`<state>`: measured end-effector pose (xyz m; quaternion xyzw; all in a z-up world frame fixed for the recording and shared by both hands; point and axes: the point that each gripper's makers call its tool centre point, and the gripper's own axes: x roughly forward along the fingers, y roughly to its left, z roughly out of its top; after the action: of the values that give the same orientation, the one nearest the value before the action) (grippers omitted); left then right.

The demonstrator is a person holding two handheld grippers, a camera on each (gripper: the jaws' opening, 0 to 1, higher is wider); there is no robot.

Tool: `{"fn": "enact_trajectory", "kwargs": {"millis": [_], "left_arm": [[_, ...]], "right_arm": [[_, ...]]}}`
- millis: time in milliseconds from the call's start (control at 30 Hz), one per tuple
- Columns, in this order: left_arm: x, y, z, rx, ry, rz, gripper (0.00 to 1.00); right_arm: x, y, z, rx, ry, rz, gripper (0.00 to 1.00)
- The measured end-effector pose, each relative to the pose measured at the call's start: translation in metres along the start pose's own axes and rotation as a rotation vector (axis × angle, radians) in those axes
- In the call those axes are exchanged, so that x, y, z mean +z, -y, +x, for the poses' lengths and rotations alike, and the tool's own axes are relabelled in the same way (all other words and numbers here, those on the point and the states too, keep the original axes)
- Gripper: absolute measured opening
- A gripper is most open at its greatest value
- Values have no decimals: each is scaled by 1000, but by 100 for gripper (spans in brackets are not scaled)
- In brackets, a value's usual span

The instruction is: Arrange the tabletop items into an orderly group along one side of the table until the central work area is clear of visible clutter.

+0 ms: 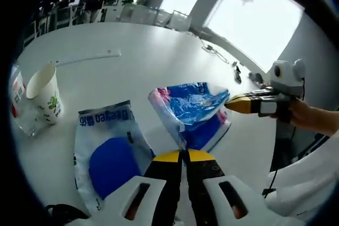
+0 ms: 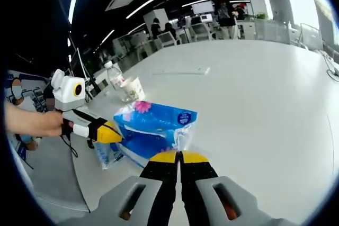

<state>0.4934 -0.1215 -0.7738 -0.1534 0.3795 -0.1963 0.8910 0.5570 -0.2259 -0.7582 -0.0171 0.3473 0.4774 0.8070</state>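
A blue and white tissue pack [image 1: 193,107] with a pink end is stretched between both grippers over the white table [image 1: 132,46]. My left gripper [image 1: 183,154] is shut on its near plastic edge. My right gripper [image 1: 231,104], held by a hand, comes in from the right and pinches the far corner. In the right gripper view, my right gripper [image 2: 179,155] is shut on a crinkled corner of the tissue pack [image 2: 153,125], and my left gripper [image 2: 114,137] grips the opposite end from the left.
A flat white wipes packet [image 1: 108,154] with a blue oval lies by the left jaws. A paper cup [image 1: 45,93] and a clear bottle [image 1: 18,104] stand at the left. A thin white strip [image 1: 90,57] lies farther back, and cables [image 1: 212,50] sit near the far edge.
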Motion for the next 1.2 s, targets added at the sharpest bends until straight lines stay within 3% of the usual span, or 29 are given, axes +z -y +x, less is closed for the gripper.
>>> {"fn": "enact_trajectory", "kwargs": {"millis": [700, 867, 933, 1033, 1200], "left_arm": [[33, 6, 30, -20, -18, 52, 0], [40, 6, 37, -19, -21, 59, 0], [43, 8, 41, -27, -20, 60, 0], [49, 10, 47, -31, -12, 67, 0], [62, 8, 54, -25, -3, 67, 0]], "right_arm": [[19, 31, -12, -63, 55, 16, 0], [30, 40, -13, -71, 71, 15, 0], [33, 48, -14, -80, 42, -58, 0], [46, 53, -15, -68, 68, -13, 0], [54, 63, -12, -82, 70, -33, 0]]}}
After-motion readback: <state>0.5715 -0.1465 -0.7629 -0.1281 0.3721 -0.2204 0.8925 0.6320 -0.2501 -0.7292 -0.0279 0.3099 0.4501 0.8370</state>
